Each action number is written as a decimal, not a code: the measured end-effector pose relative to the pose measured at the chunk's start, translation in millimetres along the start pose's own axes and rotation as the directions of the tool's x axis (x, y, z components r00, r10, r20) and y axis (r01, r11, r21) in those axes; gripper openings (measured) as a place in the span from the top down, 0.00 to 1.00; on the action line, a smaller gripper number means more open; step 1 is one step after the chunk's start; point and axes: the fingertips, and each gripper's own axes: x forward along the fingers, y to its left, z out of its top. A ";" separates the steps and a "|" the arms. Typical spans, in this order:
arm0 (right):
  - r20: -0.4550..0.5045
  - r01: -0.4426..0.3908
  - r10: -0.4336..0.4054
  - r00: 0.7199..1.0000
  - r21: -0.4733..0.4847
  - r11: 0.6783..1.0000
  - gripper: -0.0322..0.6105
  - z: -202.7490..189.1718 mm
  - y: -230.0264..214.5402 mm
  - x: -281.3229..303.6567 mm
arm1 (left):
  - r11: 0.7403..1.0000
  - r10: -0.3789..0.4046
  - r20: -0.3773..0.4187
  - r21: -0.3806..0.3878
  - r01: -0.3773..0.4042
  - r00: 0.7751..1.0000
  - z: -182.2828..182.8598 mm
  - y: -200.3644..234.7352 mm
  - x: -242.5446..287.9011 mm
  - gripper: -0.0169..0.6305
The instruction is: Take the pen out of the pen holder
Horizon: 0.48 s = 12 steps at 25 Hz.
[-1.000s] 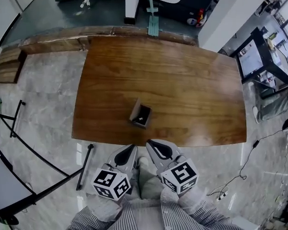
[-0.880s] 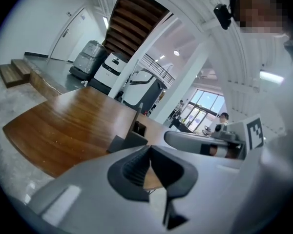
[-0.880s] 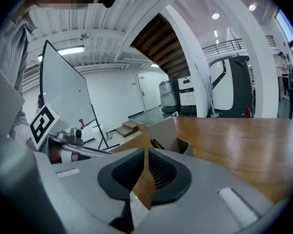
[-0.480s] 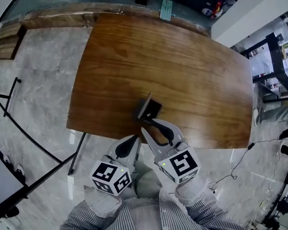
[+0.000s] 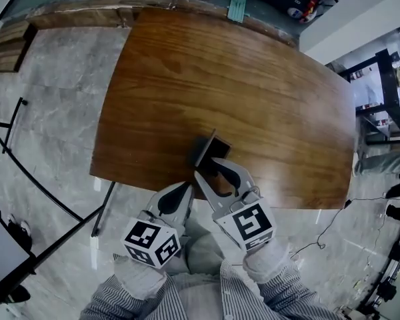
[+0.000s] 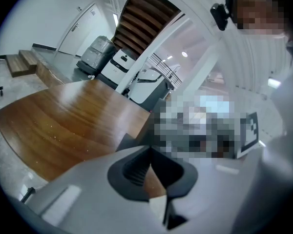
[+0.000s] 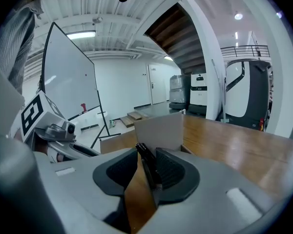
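Note:
The dark square pen holder (image 5: 211, 148) stands near the front edge of the wooden table (image 5: 253, 92). My right gripper (image 5: 208, 167) reaches it from the front, and its jaws are opening. In the right gripper view a black pen (image 7: 145, 158) stands upright between the pads, close to the right one, with the holder's wall (image 7: 158, 130) just beyond. I cannot tell whether the pad touches the pen. My left gripper (image 5: 184, 189) hangs at the table's front edge, left of the holder, jaws together and empty. The left gripper view shows its pads (image 6: 136, 167) meeting over the table (image 6: 53, 126).
A black stand's legs (image 5: 27, 179) spread over the marble floor at the left. A cable (image 5: 333, 222) trails on the floor at the right, near a black desk frame (image 5: 380, 99). A whiteboard (image 7: 68, 77) stands at the left of the right gripper view.
My right gripper moved forward over the table's edge up to the holder, and its jaws went from shut to open. The left gripper shifted only a little, staying at the edge.

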 end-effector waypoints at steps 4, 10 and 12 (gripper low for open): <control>-0.001 -0.004 0.004 1.000 -0.002 1.000 0.79 1.5 -1.2 -1.3 | 1.000 0.002 0.001 -0.003 -0.002 1.000 2.0 -0.6 0.7 0.96; 0.012 0.031 -0.032 0.999 0.061 0.998 0.83 4.1 -7.0 -9.5 | 1.000 -0.007 -0.001 -0.001 0.007 1.000 2.8 -3.0 1.7 0.96; 0.020 0.049 -0.051 0.999 0.064 0.997 0.84 4.5 -11.3 -13.0 | 1.000 -0.011 0.002 0.002 0.011 1.000 3.2 -4.9 1.5 0.96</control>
